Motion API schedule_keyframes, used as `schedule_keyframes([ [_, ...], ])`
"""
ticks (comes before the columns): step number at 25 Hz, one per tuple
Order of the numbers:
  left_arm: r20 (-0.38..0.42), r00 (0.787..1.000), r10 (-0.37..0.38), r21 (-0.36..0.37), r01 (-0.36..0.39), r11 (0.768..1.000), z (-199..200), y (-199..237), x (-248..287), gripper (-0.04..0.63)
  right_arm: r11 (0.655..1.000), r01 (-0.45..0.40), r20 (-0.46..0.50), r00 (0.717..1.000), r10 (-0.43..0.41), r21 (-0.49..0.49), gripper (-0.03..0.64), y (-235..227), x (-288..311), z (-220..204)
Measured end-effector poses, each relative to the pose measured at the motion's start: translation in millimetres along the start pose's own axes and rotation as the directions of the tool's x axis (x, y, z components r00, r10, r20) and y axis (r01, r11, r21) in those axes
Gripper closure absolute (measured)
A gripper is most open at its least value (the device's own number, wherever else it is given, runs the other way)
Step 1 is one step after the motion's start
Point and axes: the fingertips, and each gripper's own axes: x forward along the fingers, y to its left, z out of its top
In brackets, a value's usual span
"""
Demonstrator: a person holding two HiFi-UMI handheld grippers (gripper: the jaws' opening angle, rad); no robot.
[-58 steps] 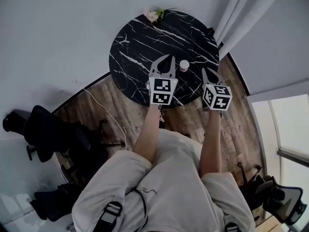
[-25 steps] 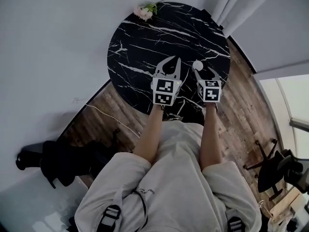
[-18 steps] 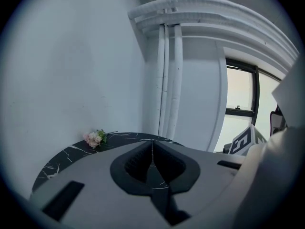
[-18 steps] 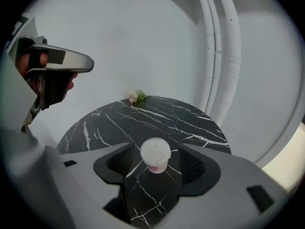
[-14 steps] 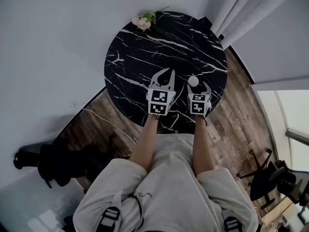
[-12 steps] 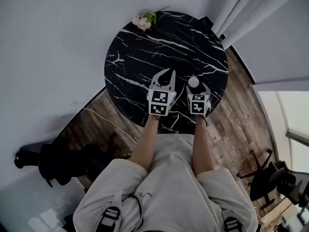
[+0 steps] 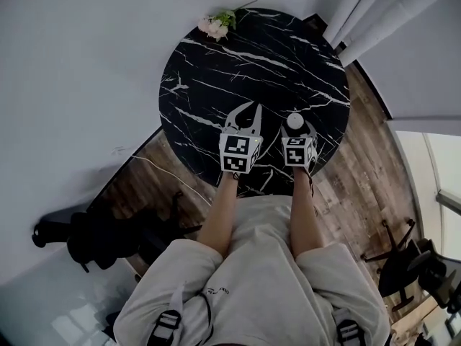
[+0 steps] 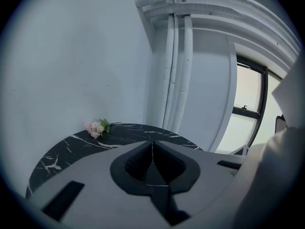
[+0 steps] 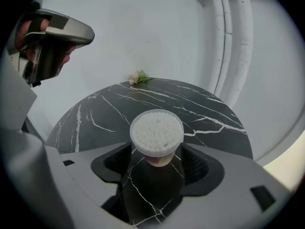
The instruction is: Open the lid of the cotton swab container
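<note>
The cotton swab container [image 9: 156,135] is a small round clear tub, white swab tips showing at its top. It stands on the black marble table [image 9: 95,118] near the front right edge, also seen as the tub [image 7: 294,120] in the head view. My right gripper [image 9: 157,152] has its jaws opening wide around the tub, one on each side, pads not pressing. My left gripper [image 7: 248,112] hovers left of the tub, shut with nothing in it; its jaws [image 8: 152,149] meet in its own view.
A small bunch of pink flowers [image 7: 218,22] lies at the table's far edge. White curtains [image 7: 360,13] hang at the far right by a window. Wooden floor [image 7: 360,186] and dark office chairs [image 7: 79,236] surround the table.
My right gripper has moved forward and left to the tub, which now sits between its jaws. The left gripper has hardly moved.
</note>
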Motion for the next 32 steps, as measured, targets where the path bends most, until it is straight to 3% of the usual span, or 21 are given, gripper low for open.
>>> schedule_keyframes([
  [14,0.025,0.999,-0.030,-0.004,0.031,1.000,4,-3,1,0.571,0.999,-0.048,0.075,0.996,0.047,0.020,0.325,-2,-3,17],
  [18,0.035,0.999,-0.032,-0.005,0.032,0.999,7,-7,-3,0.571,0.999,-0.043,0.115,0.993,0.042,0.012,0.327,-8,-24,37],
  [21,0.052,0.997,-0.059,0.002,0.059,0.998,13,-20,-7,0.571,0.995,-0.095,0.123,0.988,0.092,0.016,0.327,-10,-45,59],
  [27,0.097,0.990,-0.104,0.054,0.099,0.994,27,-41,-23,0.571,0.989,-0.148,0.193,0.970,0.146,-0.007,0.327,-11,-100,105],
  [32,0.139,0.981,-0.133,0.085,0.122,0.989,36,-54,-41,0.571,0.975,-0.220,0.279,0.938,0.206,0.019,0.327,1,-144,136],
])
